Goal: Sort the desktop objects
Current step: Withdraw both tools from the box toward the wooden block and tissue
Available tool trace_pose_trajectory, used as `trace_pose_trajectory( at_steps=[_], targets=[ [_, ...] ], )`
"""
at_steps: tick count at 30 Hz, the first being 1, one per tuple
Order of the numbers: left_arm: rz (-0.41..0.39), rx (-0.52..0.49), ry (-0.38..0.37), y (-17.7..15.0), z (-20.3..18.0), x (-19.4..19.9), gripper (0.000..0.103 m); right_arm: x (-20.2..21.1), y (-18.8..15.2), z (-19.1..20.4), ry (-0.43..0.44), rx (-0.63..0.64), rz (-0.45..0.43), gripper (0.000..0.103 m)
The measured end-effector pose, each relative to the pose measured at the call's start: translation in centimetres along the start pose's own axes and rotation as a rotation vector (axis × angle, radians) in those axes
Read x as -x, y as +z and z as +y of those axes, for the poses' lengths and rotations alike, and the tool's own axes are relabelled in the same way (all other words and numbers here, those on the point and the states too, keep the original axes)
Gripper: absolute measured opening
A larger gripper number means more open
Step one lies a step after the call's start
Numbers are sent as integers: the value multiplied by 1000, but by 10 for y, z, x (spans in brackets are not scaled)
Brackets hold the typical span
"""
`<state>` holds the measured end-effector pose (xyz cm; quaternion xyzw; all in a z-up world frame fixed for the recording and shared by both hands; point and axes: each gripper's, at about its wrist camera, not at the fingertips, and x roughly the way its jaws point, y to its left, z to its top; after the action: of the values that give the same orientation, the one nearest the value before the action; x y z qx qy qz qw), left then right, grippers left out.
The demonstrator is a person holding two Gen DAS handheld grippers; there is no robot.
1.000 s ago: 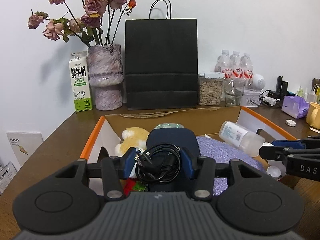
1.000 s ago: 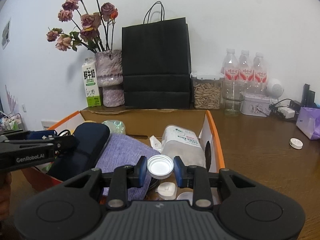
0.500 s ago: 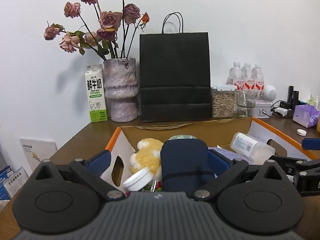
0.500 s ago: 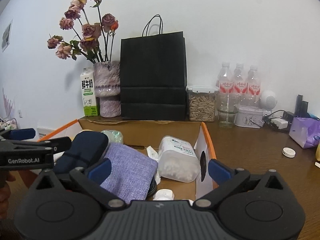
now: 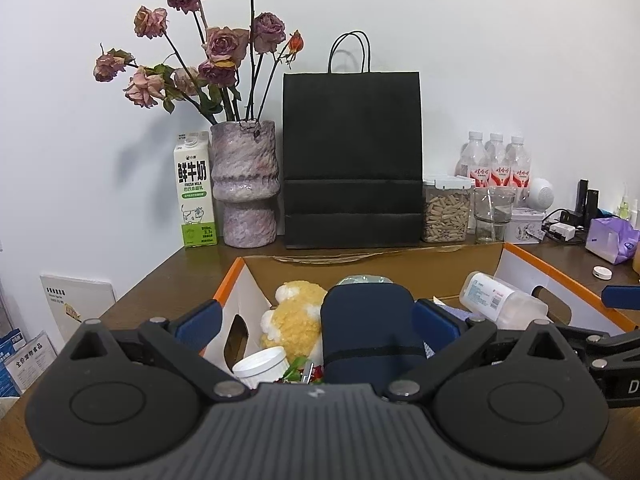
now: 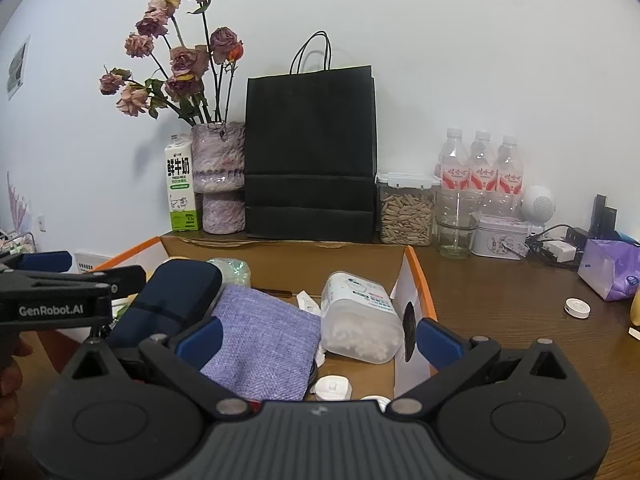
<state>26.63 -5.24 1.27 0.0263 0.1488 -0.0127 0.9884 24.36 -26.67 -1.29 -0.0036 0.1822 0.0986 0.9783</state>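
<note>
Both the left hand-held gripper [image 5: 316,316] and right hand-held gripper [image 6: 318,334] gape empty above the cardboard box [image 6: 416,276]

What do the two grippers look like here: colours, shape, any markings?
Both match: a dark grey ribbed body, two round black discs, and black linkage arms with silver pivot pins ending in blue finger pads. The left gripper seen from the right wrist view carries white "GenRobot.AI" lettering on its side. The right gripper shows partial white letters in the left wrist view. No cables or sleeves visible.

Milk carton [image 5: 195,191] far left on bench: "鲜牛奶", "FRESH MILK", "3.3". Left gripper [image 6: 52,310] arm, seen from right wrist view: "GenRobot.AI". Other labels too small.
</note>
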Motion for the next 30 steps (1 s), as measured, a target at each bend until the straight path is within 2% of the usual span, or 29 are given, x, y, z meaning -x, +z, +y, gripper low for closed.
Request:
trace_pose_trajectory(
  at_steps=[7,10,17,24,30],
  targets=[
    [-19,0,-5,1,-1,5,103,6,-2,3,-12,15,-11,103],
    [-43,10,19,0,1,9,103,11,-2,7,-19,25,-9,103],
    [-62,29,23,2,7,28,103,35,-9,18,11,45,18,103],
    [-28,-11,-8,-4,4,50,103,61,-17,20,21,43,52,103],
    [50,-41,-41,-15,2,63,103,74,-27,12,3,8,94,103]
  ],
)
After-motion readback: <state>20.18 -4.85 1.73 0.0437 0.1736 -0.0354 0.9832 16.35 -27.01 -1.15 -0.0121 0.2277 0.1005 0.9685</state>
